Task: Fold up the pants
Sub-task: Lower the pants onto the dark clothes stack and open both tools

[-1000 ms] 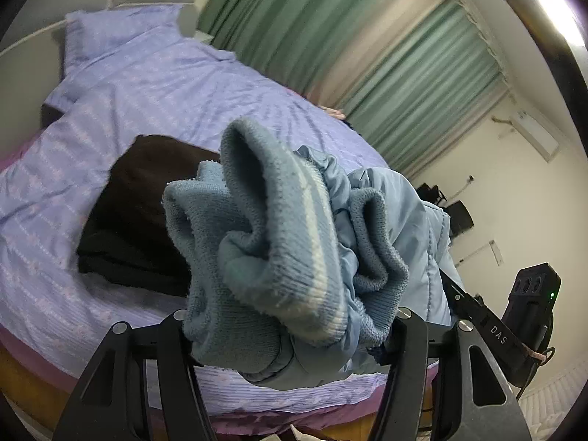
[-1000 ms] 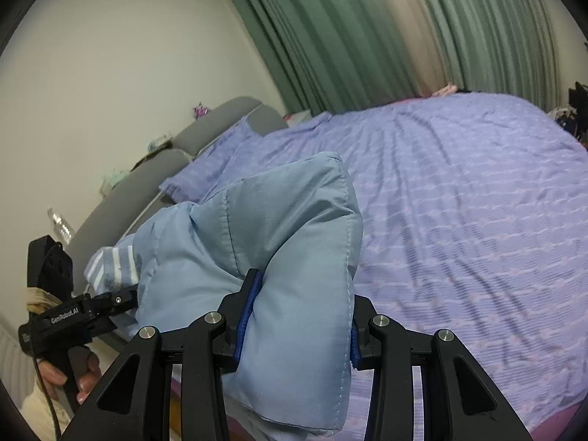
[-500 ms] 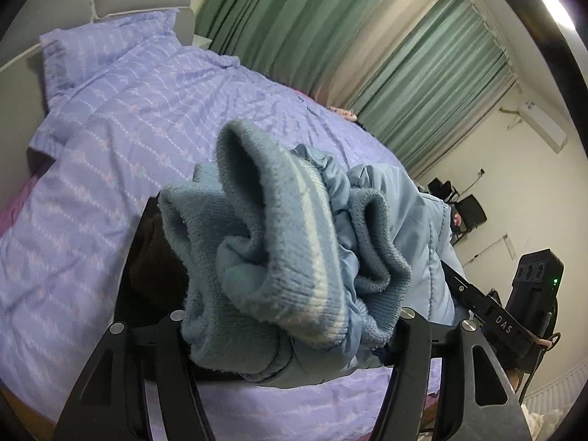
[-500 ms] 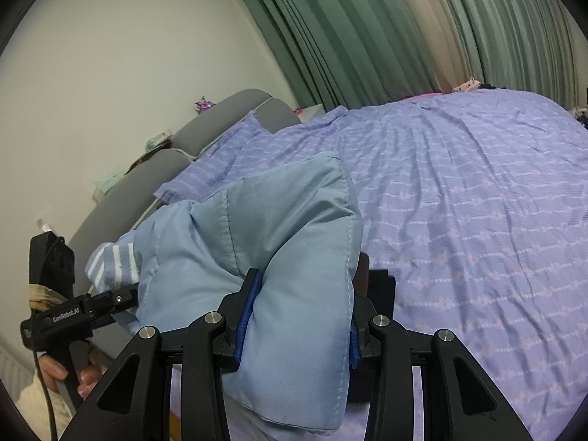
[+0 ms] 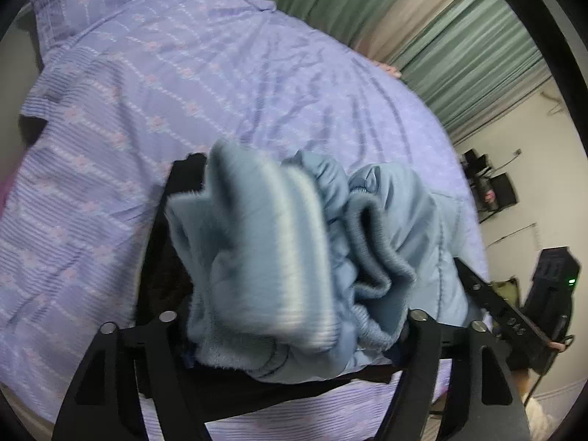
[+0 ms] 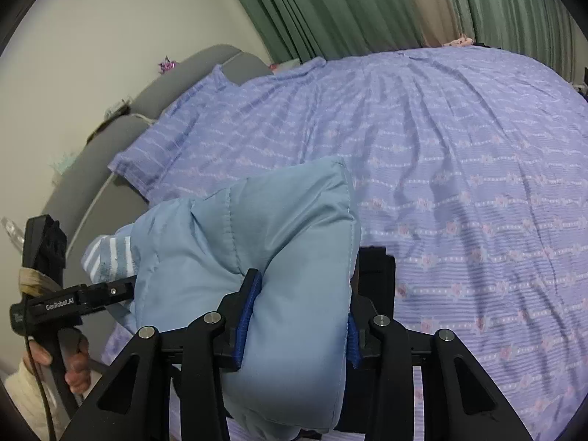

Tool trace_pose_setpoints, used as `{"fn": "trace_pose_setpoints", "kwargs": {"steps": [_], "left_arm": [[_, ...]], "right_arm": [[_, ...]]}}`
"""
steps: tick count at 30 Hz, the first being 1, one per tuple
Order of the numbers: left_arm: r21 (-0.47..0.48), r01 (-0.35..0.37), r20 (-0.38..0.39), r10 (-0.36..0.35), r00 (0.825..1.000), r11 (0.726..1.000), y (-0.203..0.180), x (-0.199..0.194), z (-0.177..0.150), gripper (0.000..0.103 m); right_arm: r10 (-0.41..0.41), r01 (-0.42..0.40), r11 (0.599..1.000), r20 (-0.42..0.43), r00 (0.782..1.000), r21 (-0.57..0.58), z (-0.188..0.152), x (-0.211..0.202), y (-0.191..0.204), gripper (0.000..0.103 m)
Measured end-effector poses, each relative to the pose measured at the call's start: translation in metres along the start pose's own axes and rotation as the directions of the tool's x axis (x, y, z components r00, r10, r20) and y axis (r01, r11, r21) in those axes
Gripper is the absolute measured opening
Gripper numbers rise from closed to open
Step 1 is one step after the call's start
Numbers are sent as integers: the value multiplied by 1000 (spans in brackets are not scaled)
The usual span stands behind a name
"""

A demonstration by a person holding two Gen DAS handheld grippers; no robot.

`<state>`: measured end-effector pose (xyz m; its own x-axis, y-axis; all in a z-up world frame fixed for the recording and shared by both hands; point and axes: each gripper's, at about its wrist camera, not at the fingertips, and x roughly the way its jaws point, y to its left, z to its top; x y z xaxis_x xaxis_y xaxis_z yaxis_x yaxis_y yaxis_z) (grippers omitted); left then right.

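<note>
The light blue padded pants (image 5: pixel 400 228) hang bunched between both grippers above the bed. My left gripper (image 5: pixel 290 327) is shut on the ribbed, striped waistband end (image 5: pixel 264 257). My right gripper (image 6: pixel 294 316) is shut on a thick fold of the same pants (image 6: pixel 279 242). The left gripper also shows at the left of the right wrist view (image 6: pixel 92 294), holding the striped band. The right gripper shows at the right of the left wrist view (image 5: pixel 507 316).
A dark folded garment (image 5: pixel 161 257) lies on the purple patterned bedspread (image 5: pixel 191 73) right under the pants. A pillow (image 6: pixel 176 139) and a grey headboard (image 6: pixel 121 139) are at the bed's head. Green curtains (image 6: pixel 349 7) hang behind the bed.
Both grippers have carried the pants forward over the bed and tilted down. The dark garment now sits directly beneath the pants. The grip on both ends is unchanged.
</note>
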<state>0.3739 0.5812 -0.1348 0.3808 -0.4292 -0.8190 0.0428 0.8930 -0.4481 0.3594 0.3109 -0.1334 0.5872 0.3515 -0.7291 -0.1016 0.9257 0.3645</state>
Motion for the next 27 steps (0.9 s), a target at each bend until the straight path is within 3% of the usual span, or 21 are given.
{"fn": "trace_pose_setpoints", "kwargs": {"steps": [4, 5, 10, 13, 18, 22, 27], "left_arm": [[18, -94, 12, 93, 996, 995, 7, -4, -1, 87], [22, -110, 19, 109, 994, 994, 8, -7, -1, 87], [12, -182, 49, 181, 982, 983, 13, -23, 3, 90], [11, -257, 58, 256, 965, 966, 16, -26, 5, 92], [13, -274, 66, 273, 960, 962, 14, -33, 4, 92], [30, -305, 128, 299, 946, 952, 0, -44, 0, 91], [20, -292, 153, 285, 946, 956, -7, -52, -2, 91]], "right_arm": [[-87, 88, 995, 23, 996, -37, -1, -1, 6, 75], [-109, 111, 993, 31, 994, -49, 1, -2, 8, 78], [-120, 122, 989, 26, 992, -88, 4, -4, 21, 78], [-140, 142, 984, 27, 990, -103, 3, -3, 26, 78], [-144, 145, 983, 18, 989, -108, 1, -6, 23, 81], [-140, 141, 985, 20, 990, -96, -2, -14, 20, 81], [-133, 136, 986, 29, 991, -100, -8, -22, 17, 81]]}}
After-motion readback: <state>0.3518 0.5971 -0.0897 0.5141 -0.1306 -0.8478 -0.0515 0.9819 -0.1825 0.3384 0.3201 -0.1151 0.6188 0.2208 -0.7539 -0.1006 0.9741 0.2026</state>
